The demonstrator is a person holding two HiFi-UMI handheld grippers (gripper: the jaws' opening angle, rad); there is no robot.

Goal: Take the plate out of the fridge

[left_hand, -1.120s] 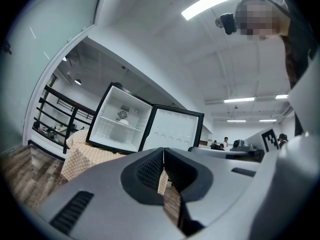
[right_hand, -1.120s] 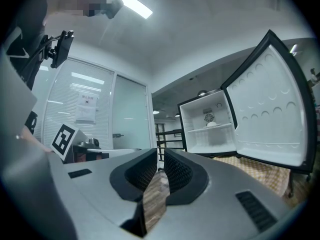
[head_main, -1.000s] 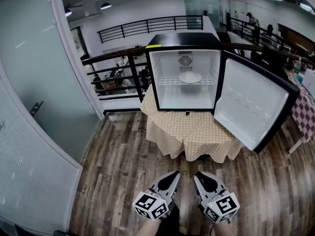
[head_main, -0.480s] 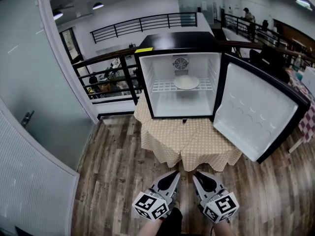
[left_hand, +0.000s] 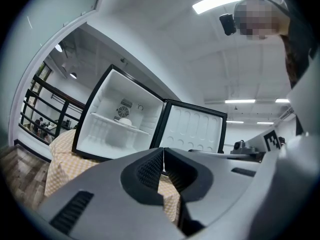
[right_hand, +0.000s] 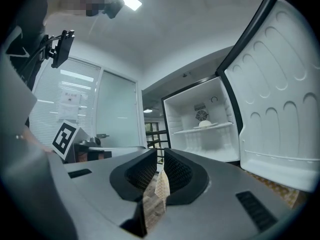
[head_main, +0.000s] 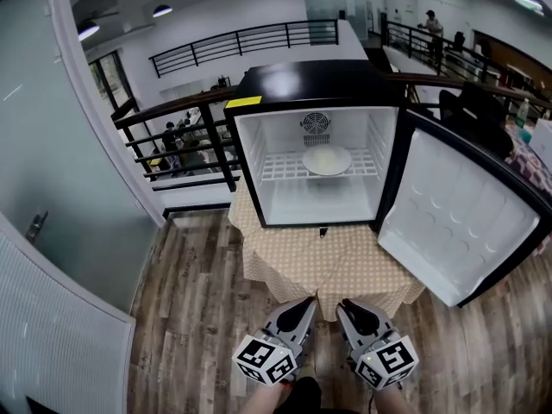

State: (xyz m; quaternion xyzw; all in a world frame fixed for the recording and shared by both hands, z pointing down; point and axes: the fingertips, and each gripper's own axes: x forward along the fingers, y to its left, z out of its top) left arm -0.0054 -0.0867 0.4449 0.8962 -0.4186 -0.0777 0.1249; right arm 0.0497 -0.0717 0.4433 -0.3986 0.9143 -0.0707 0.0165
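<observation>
White plate (head_main: 327, 159) lies on the wire shelf (head_main: 280, 169) of an open mini fridge (head_main: 310, 83) at 12 o'clock, well apart from both grippers. Left gripper (head_main: 307, 304) jaws are pressed together; right gripper (head_main: 344, 305) jaws stand a narrow slit apart, empty. Probably best: step closer, widen one pair, grip the near rim level

The fridge (head_main: 310, 83) is glossy black outside and white inside, with a yellow sticker (head_main: 244, 102) at its top corner. The plate (head_main: 327, 159) looks white, perhaps cream. The tablecloth (head_main: 293, 261) is beige with a fine pale check. The floor (head_main: 198, 291) is grey-brown wood plank. The left tongs (head_main: 308, 304) and right tongs (head_main: 344, 305) are grey, with black-and-white square patterns.
</observation>
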